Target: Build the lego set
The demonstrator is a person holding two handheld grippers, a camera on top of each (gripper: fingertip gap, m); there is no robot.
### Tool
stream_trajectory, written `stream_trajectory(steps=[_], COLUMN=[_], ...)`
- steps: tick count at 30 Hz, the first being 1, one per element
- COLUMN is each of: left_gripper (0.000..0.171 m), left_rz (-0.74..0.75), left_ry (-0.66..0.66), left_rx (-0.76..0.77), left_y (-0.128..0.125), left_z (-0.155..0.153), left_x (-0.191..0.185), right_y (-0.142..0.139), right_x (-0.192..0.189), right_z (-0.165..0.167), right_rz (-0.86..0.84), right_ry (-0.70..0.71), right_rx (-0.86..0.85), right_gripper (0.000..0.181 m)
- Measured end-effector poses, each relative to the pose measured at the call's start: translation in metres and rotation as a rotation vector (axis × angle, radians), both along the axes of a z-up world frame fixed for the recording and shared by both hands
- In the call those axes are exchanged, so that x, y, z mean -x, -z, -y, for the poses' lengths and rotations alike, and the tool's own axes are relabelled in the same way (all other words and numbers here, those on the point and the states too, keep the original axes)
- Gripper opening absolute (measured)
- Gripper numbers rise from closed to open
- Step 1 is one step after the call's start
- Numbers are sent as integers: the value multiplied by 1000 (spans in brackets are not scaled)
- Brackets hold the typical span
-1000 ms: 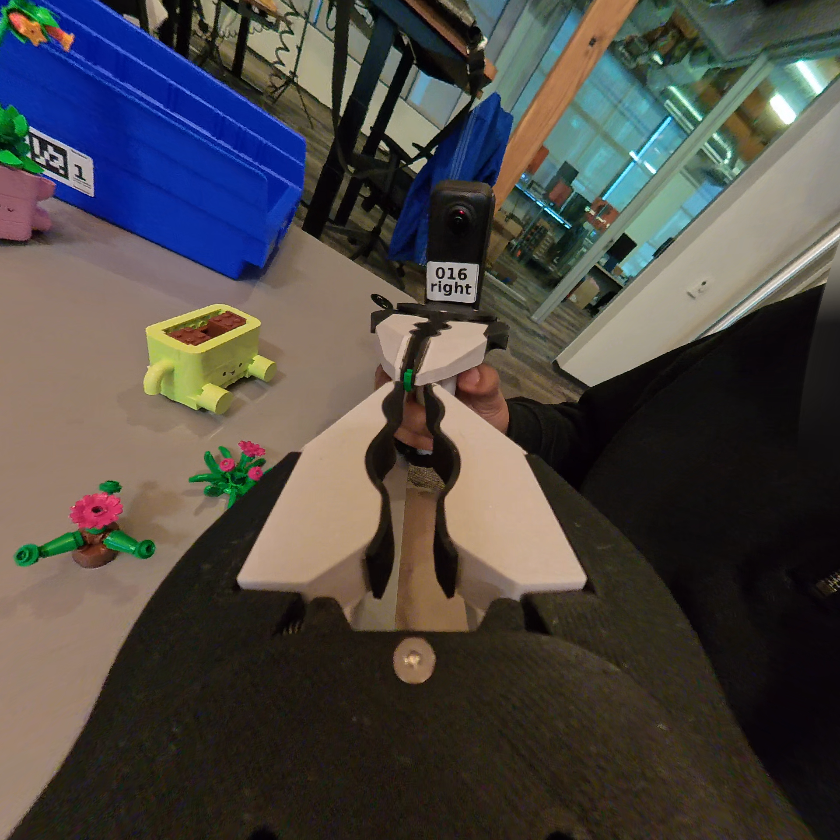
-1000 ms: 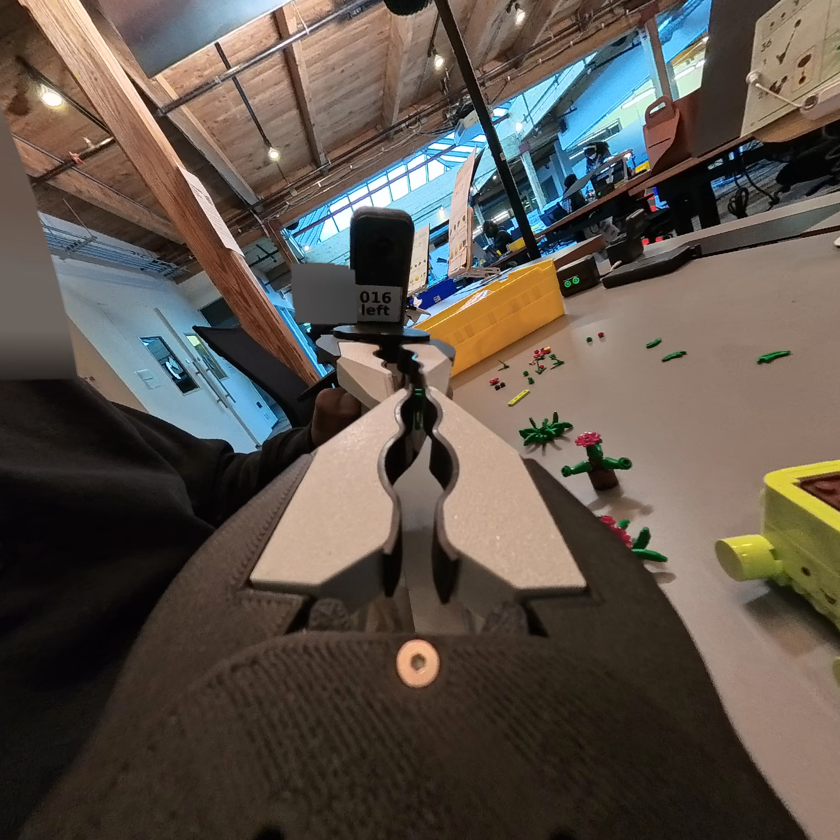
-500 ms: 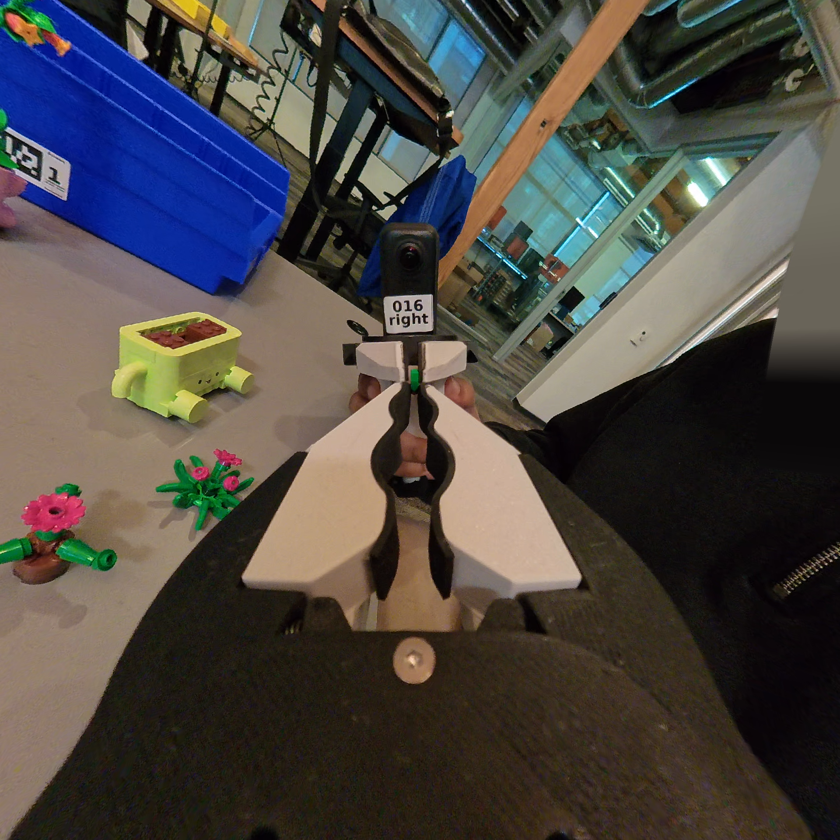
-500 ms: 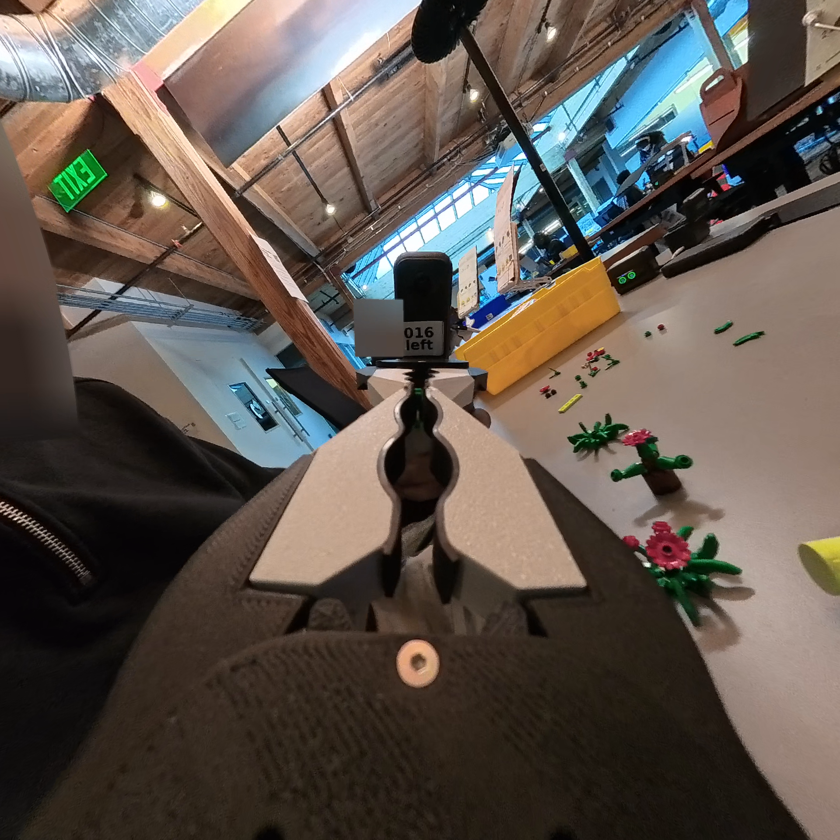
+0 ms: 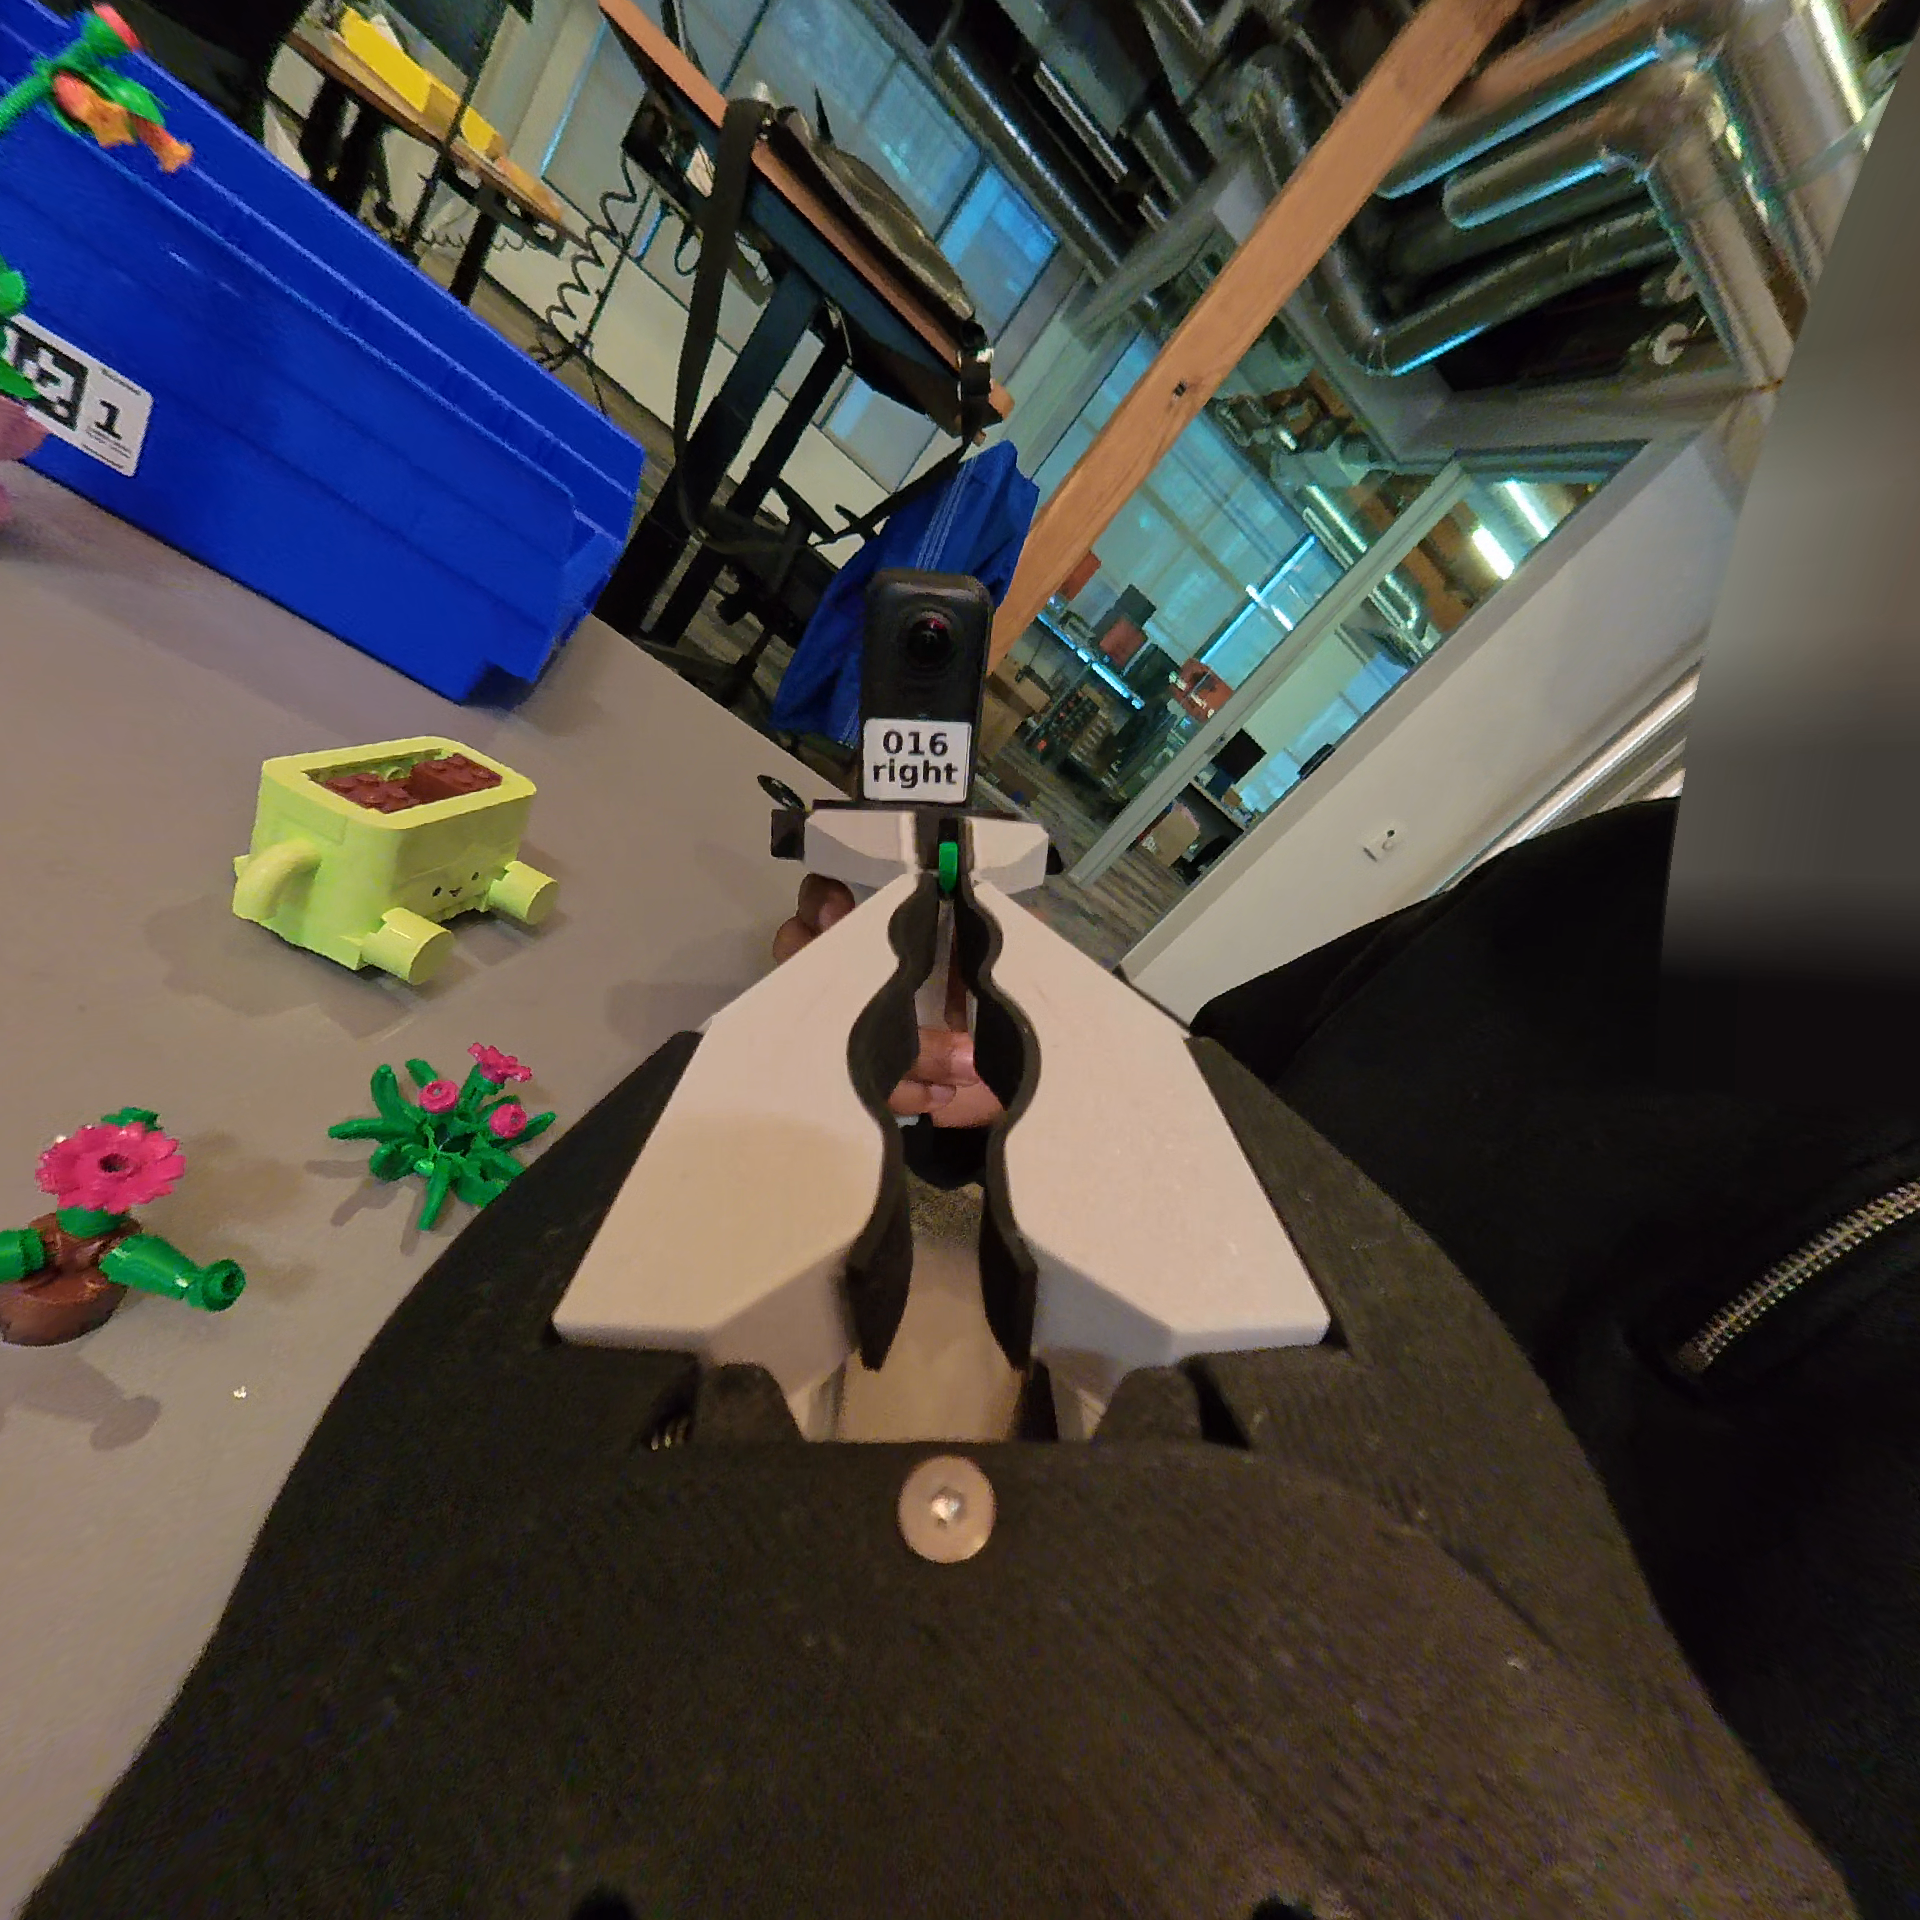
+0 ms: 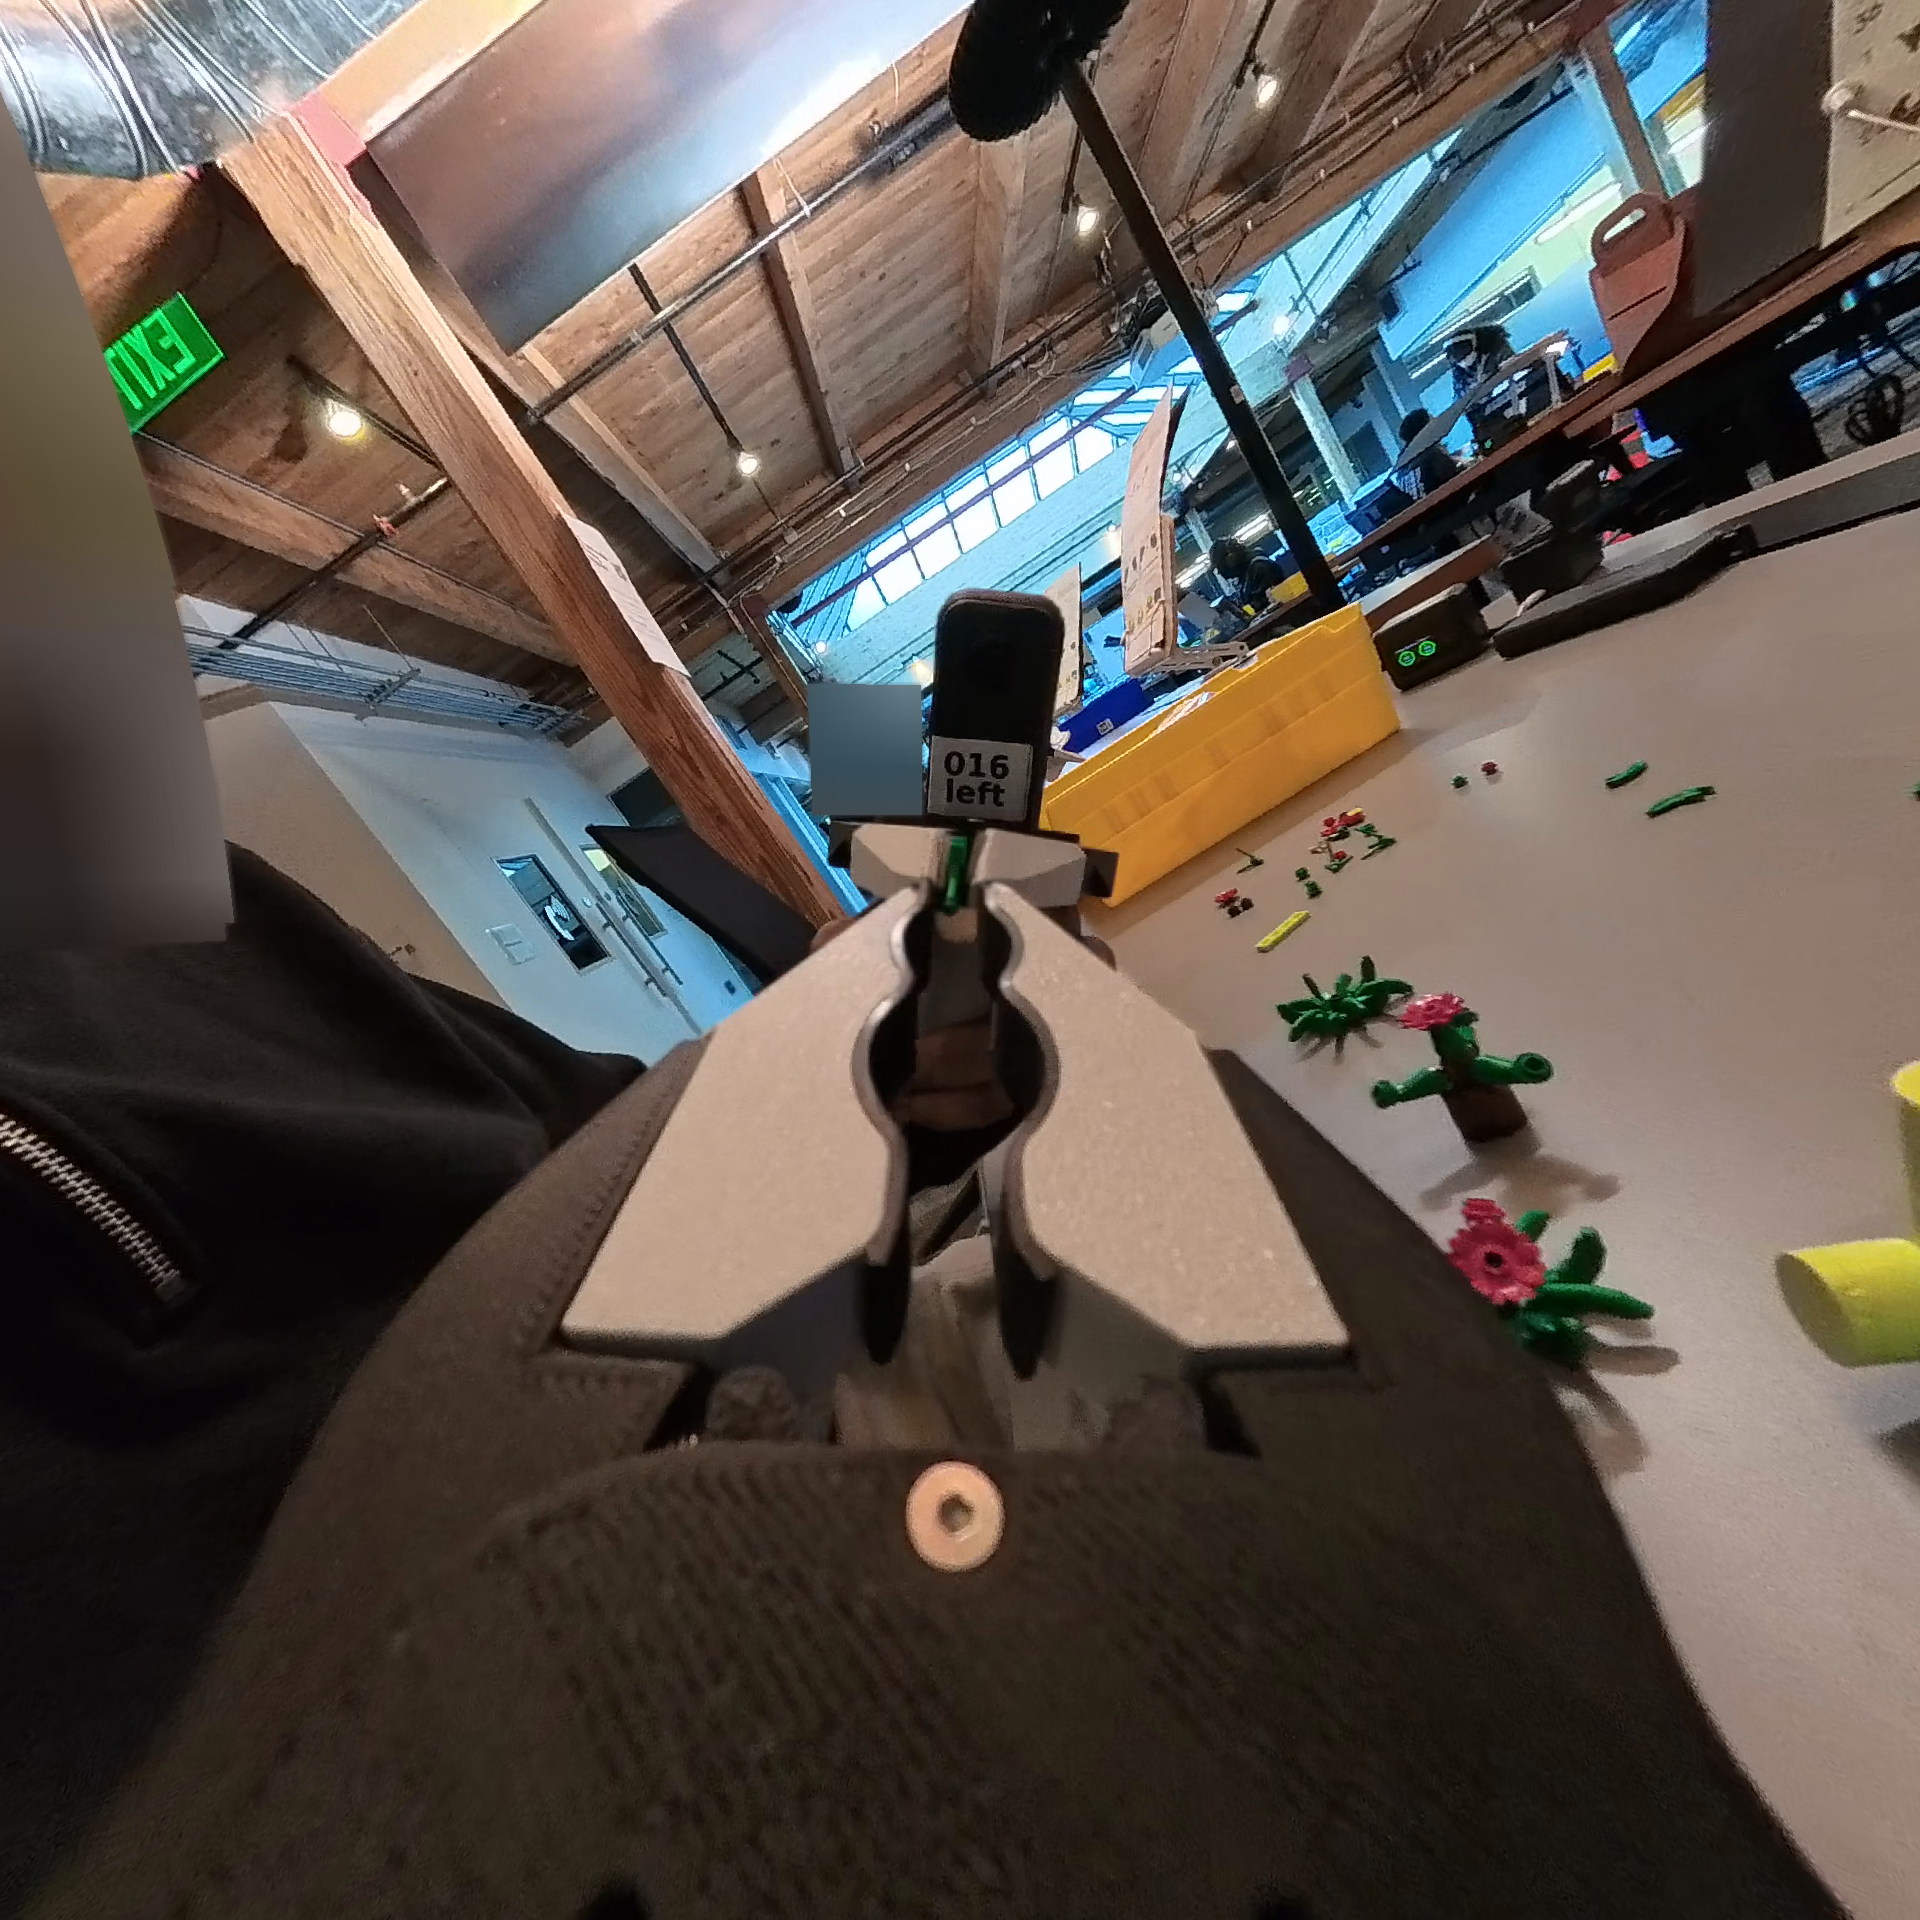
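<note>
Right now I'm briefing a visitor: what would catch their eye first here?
The two grippers meeting tip to tip above the table edge, the left gripper and the right gripper pinching one small green piece. Next, the lime-green planter on the grey table, with pink flowers beside it.

Brightness: both views are evenly lit and bright, with daylight from the tall glass windows (image 5: 1195,582) and blue-tinted skylight panes (image 6: 997,499).
Lamps: small round ceiling bulbs (image 6: 343,421) burn out to white spots among the wooden beams.
Shadows: soft, short shadows lie on the flat grey counter (image 5: 156,831) beside the lime-green brick planter (image 5: 390,847) and pink brick flowers (image 6: 1496,1257).
Glare: pale sheen on the silver ducts (image 5: 1558,208).
Distortion: strong fisheye bending; straight beams tilt and curve near the frame edges.
Focus: black foreground housing (image 5: 935,1714) is slightly soft; far rooms are hazy.
Masking: flat blurred patches sit at the frame sides.
</note>
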State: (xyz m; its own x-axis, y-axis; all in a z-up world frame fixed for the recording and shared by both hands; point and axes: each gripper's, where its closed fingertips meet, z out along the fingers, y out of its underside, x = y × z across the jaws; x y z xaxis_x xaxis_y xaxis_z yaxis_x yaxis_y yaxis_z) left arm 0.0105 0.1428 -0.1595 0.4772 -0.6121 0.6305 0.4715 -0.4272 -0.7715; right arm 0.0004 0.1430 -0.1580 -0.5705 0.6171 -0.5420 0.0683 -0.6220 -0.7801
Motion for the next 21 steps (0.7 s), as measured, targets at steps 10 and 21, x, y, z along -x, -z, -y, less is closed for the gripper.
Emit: stream_trajectory(steps=[10, 21], left_gripper=[9, 0], left_rz=[-47, -46], left_ry=[-40, -50], left_rx=[6, -8], left_y=[4, 1], left_z=[-1, 0], left_x=[6, 6], right_y=[6, 2], right_x=[-2, -1], right_z=[-2, 0], right_rz=[48, 9], right_ry=[11, 55], right_rx=[-98, -132], right_gripper=[0, 7])
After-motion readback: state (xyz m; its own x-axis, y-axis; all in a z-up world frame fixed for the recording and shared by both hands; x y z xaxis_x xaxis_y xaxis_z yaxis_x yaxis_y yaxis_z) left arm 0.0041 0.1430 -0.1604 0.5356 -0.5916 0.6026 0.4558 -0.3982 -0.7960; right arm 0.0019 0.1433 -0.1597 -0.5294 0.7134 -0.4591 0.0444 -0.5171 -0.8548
